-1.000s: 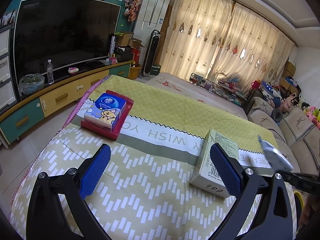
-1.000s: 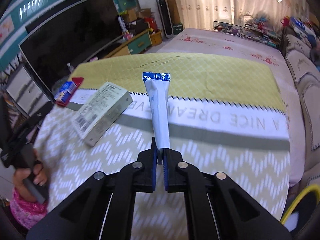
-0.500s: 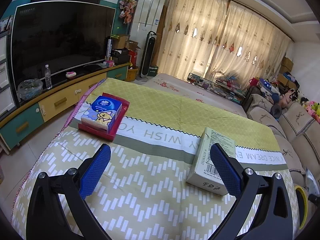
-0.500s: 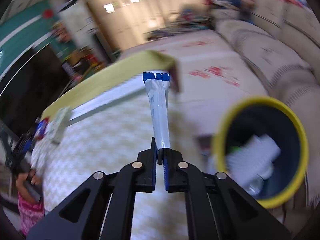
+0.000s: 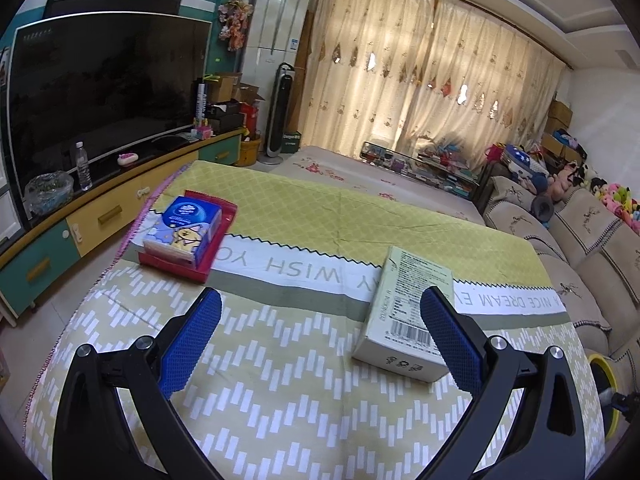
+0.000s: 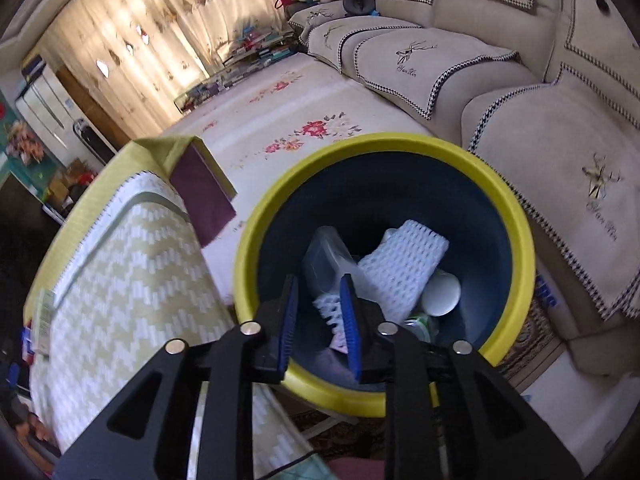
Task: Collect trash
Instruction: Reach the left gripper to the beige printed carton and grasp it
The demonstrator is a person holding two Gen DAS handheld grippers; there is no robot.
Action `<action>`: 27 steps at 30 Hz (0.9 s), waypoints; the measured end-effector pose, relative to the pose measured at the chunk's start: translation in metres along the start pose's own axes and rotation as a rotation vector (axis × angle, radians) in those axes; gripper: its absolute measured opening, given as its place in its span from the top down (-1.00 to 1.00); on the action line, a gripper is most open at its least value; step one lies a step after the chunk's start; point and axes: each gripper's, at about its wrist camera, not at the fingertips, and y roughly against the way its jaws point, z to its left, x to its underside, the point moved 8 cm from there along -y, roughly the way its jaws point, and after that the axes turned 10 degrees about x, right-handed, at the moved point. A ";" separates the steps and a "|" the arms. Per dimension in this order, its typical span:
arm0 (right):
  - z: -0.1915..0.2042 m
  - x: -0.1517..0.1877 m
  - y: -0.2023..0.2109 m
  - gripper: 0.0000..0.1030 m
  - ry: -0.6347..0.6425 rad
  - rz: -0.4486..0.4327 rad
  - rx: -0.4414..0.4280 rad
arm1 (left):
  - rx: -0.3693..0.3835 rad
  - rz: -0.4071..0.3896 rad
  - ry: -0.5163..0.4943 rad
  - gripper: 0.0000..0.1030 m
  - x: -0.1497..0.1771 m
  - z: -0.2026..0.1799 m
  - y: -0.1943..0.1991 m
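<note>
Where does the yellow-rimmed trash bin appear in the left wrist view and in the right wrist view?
Left wrist view: trash bin, only a sliver of yellow rim at the lower right edge, past the table corner.
Right wrist view: trash bin fills the centre, below the open right gripper.
Shared landmark: the zigzag-patterned tablecloth.

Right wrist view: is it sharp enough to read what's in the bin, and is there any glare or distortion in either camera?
Right wrist view: sharp; the yellow-rimmed bin and the white foam net inside read clearly, though the bin's depths are dark. Left wrist view: sharp too; backlit curtains glow bright. Both views bend strongly at the edges.
</note>
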 end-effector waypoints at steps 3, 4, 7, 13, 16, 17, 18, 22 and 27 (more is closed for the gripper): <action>0.010 0.000 0.017 0.41 -0.007 -0.080 -0.018 | 0.020 0.016 -0.033 -0.90 0.002 -0.007 -0.003; 0.017 0.001 0.026 0.36 -0.004 -0.128 -0.026 | 0.027 0.020 -0.041 -0.90 0.002 -0.010 -0.004; 0.036 0.003 0.043 0.30 0.018 -0.226 -0.042 | 0.046 0.030 -0.084 -0.90 0.005 -0.023 -0.006; 0.064 0.007 0.074 0.16 0.097 -0.400 -0.025 | 0.099 0.112 -0.185 -0.90 0.017 -0.052 -0.020; 0.070 0.008 0.087 0.01 0.132 -0.473 -0.001 | 0.088 0.160 -0.255 -0.90 0.021 -0.070 -0.029; 0.072 0.010 0.090 -0.05 0.143 -0.488 0.004 | 0.084 0.181 -0.272 -0.90 0.022 -0.074 -0.033; 0.074 0.011 0.092 -0.07 0.155 -0.502 0.008 | 0.079 0.204 -0.283 -0.90 0.023 -0.078 -0.039; 0.081 0.015 0.100 -0.14 0.184 -0.539 0.010 | 0.063 0.295 -0.265 -0.90 0.022 -0.079 -0.069; 0.079 0.016 0.101 -0.20 0.175 -0.536 0.000 | 0.037 0.352 -0.279 -0.90 0.019 -0.076 -0.094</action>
